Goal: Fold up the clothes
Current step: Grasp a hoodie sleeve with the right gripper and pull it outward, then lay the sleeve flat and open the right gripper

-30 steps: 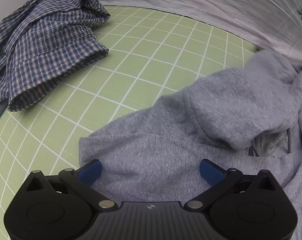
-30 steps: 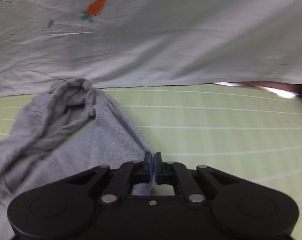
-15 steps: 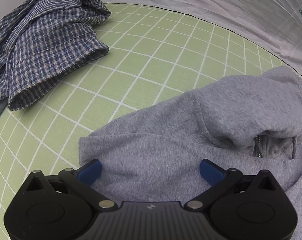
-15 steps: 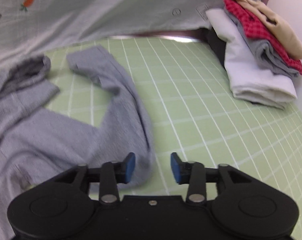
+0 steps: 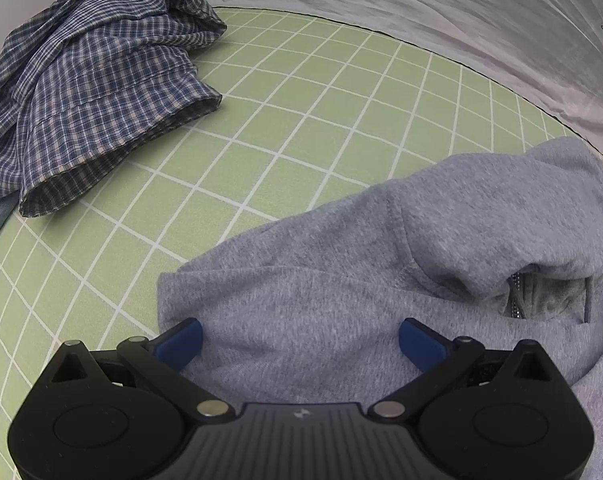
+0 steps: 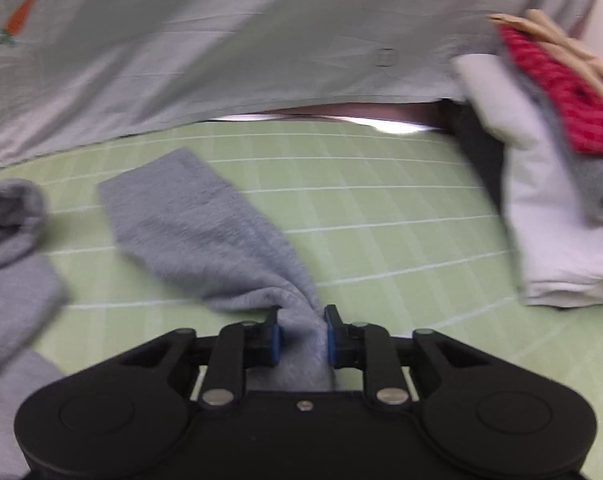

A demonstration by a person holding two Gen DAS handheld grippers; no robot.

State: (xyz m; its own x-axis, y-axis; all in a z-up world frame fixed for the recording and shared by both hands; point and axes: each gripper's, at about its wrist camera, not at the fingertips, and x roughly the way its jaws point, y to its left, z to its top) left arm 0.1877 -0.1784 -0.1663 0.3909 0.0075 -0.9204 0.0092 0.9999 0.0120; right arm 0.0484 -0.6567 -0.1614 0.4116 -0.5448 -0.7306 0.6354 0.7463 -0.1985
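Right gripper (image 6: 301,334) of mine is clamped on the long sleeve of the grey fleece zip hoodie (image 5: 341,300), which runs away leftward across the green grid mat (image 5: 285,120); my left gripper (image 5: 300,342) hangs wide apart over the hoodie's body

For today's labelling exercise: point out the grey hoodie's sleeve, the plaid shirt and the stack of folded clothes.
grey hoodie's sleeve (image 6: 205,236): right wrist view, mid-length of the sleeve on the mat.
plaid shirt (image 5: 89,92): left wrist view, middle of the crumpled heap.
stack of folded clothes (image 6: 549,216): right wrist view, white bottom layer.

Grey hoodie (image 5: 341,300), spread flat, sleeve (image 6: 205,240) outstretched
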